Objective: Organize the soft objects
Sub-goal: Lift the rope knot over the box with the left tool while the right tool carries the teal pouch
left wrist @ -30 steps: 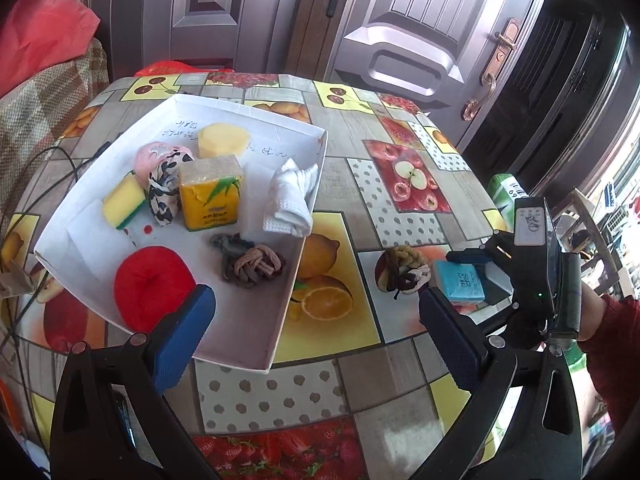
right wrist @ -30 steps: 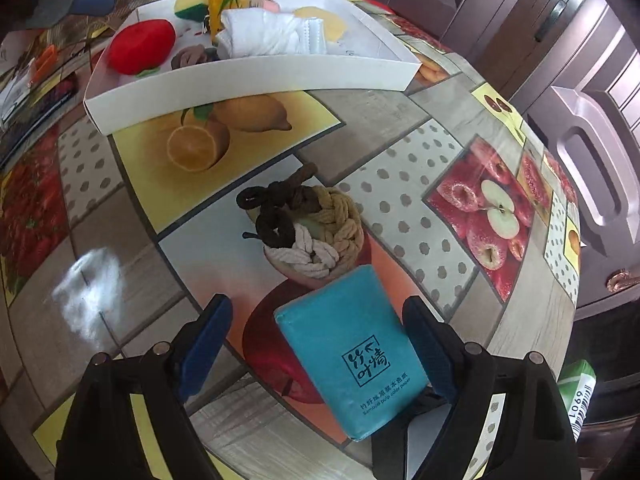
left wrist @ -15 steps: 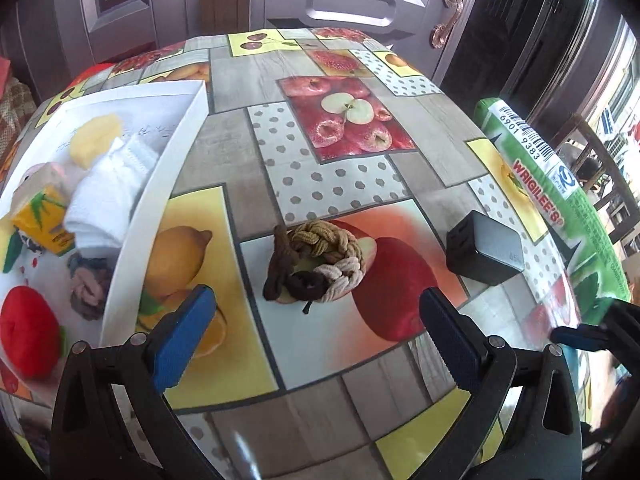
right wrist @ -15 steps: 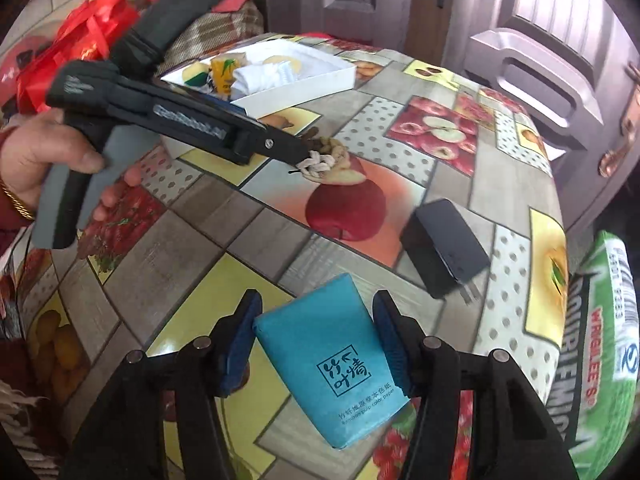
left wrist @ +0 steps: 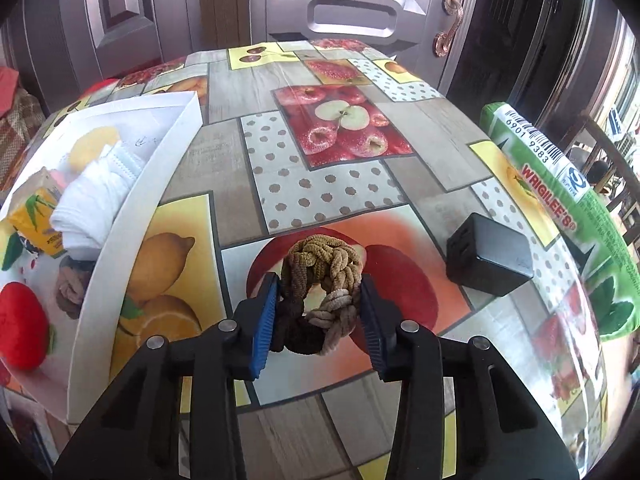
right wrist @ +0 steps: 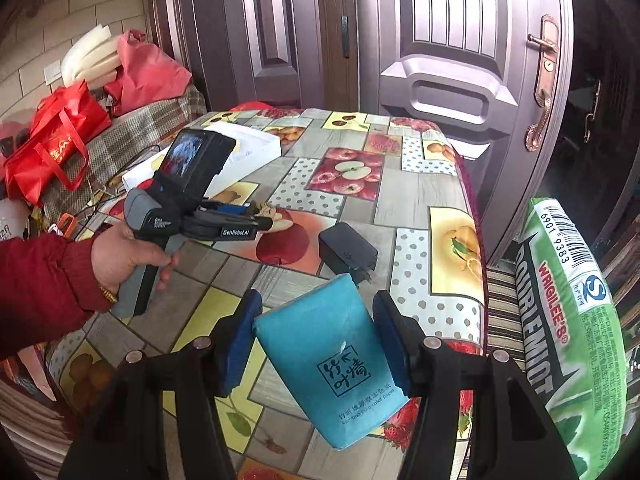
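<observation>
My left gripper (left wrist: 318,320) is shut on a braided brown and beige hair tie (left wrist: 322,280) that rests on the fruit-print tablecloth. A white tray (left wrist: 120,240) lies to its left with a white cloth (left wrist: 94,200), a yellow tissue pack (left wrist: 34,216), a red plush (left wrist: 20,320) and another hair tie (left wrist: 72,284) in it. My right gripper (right wrist: 318,344) is shut on a blue tissue pack (right wrist: 332,368) and holds it above the table's near edge. The left gripper also shows in the right wrist view (right wrist: 256,220).
A black charger (left wrist: 490,260) sits right of the hair tie; it also shows in the right wrist view (right wrist: 348,250). A green Wrigley's pillow (left wrist: 560,208) lies at the table's right edge. Doors stand behind the table. Red bags (right wrist: 52,140) sit at the far left.
My left gripper moved in and closed on the braided hair tie. My right gripper lifted the blue tissue pack back and higher from the table.
</observation>
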A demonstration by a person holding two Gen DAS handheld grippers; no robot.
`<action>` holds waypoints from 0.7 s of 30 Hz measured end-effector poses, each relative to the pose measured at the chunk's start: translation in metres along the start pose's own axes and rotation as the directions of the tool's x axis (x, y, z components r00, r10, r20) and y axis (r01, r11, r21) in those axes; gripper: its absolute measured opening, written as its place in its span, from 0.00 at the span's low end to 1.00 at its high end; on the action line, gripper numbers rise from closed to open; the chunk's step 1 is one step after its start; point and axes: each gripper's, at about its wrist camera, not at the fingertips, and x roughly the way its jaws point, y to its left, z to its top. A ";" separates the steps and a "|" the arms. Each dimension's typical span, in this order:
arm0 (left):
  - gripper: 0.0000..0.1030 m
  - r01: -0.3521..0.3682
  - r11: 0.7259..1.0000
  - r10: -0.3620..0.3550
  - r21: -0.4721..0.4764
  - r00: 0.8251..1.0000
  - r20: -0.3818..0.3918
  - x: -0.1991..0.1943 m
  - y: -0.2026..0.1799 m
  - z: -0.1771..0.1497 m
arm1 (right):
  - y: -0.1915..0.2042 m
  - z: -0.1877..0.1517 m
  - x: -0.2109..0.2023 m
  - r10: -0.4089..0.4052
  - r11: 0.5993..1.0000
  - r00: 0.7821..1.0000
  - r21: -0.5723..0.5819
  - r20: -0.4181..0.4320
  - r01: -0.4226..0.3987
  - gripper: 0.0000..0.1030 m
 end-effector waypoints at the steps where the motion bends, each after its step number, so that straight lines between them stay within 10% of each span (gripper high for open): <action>1: 0.37 0.007 1.000 -0.007 -0.009 1.000 0.022 -0.012 0.002 0.000 | 0.003 0.005 -0.003 0.003 1.000 1.000 0.006 0.027 -0.003 0.56; 21: 0.38 -0.069 0.995 0.092 -0.077 0.925 0.370 -0.237 0.113 0.008 | 0.065 0.107 -0.062 -0.017 0.981 0.891 0.181 0.453 -0.073 0.56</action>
